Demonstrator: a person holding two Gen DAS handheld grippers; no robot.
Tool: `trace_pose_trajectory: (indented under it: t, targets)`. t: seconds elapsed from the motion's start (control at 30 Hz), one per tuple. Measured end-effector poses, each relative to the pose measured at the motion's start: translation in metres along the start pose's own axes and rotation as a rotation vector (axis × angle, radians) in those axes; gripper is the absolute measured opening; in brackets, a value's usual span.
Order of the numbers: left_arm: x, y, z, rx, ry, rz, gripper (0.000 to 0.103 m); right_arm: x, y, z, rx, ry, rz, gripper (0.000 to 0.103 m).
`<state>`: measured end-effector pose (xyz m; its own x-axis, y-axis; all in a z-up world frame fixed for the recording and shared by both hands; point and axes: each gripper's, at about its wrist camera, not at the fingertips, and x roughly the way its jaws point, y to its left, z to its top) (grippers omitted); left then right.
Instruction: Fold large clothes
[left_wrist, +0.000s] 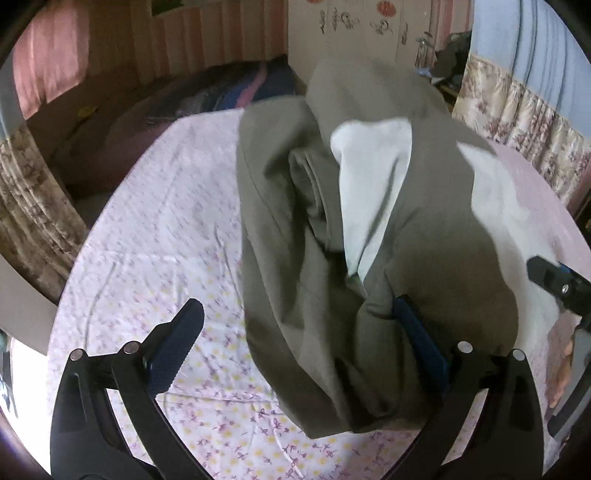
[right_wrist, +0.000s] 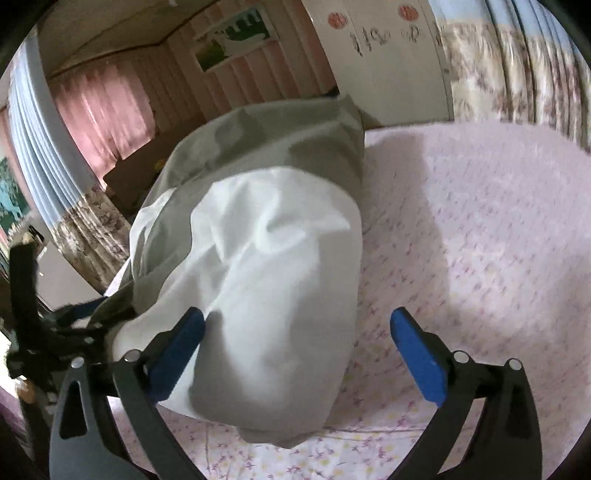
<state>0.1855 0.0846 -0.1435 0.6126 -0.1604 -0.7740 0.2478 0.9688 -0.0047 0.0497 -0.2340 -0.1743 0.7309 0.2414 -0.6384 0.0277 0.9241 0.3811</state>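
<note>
Our fingers stood wide apart on both tools. On the left gripper (left_wrist: 297, 328) the right-hand pad (left_wrist: 417, 332) was tucked under a fold of the olive garment (left_wrist: 295, 229), while the other pad stood clear over the sheet; nothing was pinched, so the cloth merely draped over that one finger. On the right gripper (right_wrist: 297, 339) the left pad (right_wrist: 177, 354) touched the garment's white lining (right_wrist: 266, 295) and the right pad hung free above the bed sheet (right_wrist: 480, 240); it gripped nothing either.

The garment lay heaped in the middle of the flowered bed, lining turned outward in places, between our two tools. We judged that we had spread the jaws so as to take fresh holds on its edges, since a bundle so bunched could not be folded until it was spread flat. The folding itself looked barely begun.

On the pale wardrobe door (left_wrist: 354, 26) we saw red round stickers and dark curling ornaments, but they were too blurred to read. We found no brand or label on the garment.
</note>
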Motion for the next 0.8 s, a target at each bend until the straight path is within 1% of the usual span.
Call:
trace_pose_trajectory:
  t: [0.1,0.17,0.23,0.3,0.33,0.37,0.4,0.43,0.47,0.5,0.53,0.57,0.6,0.67,0.73,0.8]
  targets:
    - [0.009,-0.004,-0.004,0.018,-0.001,0.015,0.100,0.012,0.002,0.000,0.003,0.032,0.029,0.101]
    - [0.014,-0.003,-0.005,-0.001,0.007,-0.008,0.100,0.018,0.004,0.001,-0.010,0.047,0.050,0.100]
    - [0.020,0.003,-0.006,-0.033,0.020,-0.056,0.100,0.022,0.007,0.002,-0.030,0.047,0.062,0.099]
    - [0.023,0.006,-0.008,-0.044,0.018,-0.079,0.100,0.026,0.011,0.002,-0.051,0.042,0.079,0.092]
    - [0.023,0.007,-0.010,-0.043,0.014,-0.077,0.100,0.026,0.014,0.002,-0.068,0.033,0.074,0.088]
    - [0.023,0.005,-0.011,-0.041,0.010,-0.070,0.100,0.026,0.015,0.002,-0.078,0.030,0.074,0.087]
    - [0.023,0.003,-0.011,-0.036,0.006,-0.068,0.098,0.026,0.015,0.002,-0.086,0.028,0.078,0.084]
    - [0.021,0.003,-0.013,-0.035,0.006,-0.080,0.090,0.026,0.014,0.002,-0.090,0.029,0.082,0.078]
    - [0.019,0.002,-0.013,-0.035,0.005,-0.102,0.077,0.025,0.013,0.003,-0.102,0.029,0.088,0.075]
    - [0.016,-0.003,-0.013,-0.024,0.001,-0.104,0.074,0.024,0.012,0.005,-0.112,0.025,0.094,0.066]
    - [0.012,-0.008,-0.014,-0.008,-0.006,-0.086,0.068,0.023,0.011,0.006,-0.117,0.023,0.100,0.060]
    - [0.011,-0.012,-0.013,-0.002,-0.008,-0.079,0.062,0.021,0.011,0.007,-0.124,0.022,0.112,0.057]
    - [0.010,-0.015,-0.012,-0.007,-0.005,-0.079,0.059,0.020,0.009,0.007,-0.126,0.018,0.119,0.053]
    - [0.005,-0.023,-0.009,-0.001,-0.006,-0.063,0.049,0.016,0.007,0.008,-0.139,0.004,0.129,0.047]
    - [-0.001,-0.034,-0.008,0.019,-0.023,-0.034,0.044,0.008,0.006,0.008,-0.157,-0.031,0.133,0.041]
    - [-0.007,-0.048,-0.005,0.027,-0.041,-0.016,0.041,-0.002,0.000,0.012,-0.155,-0.067,0.142,0.039]
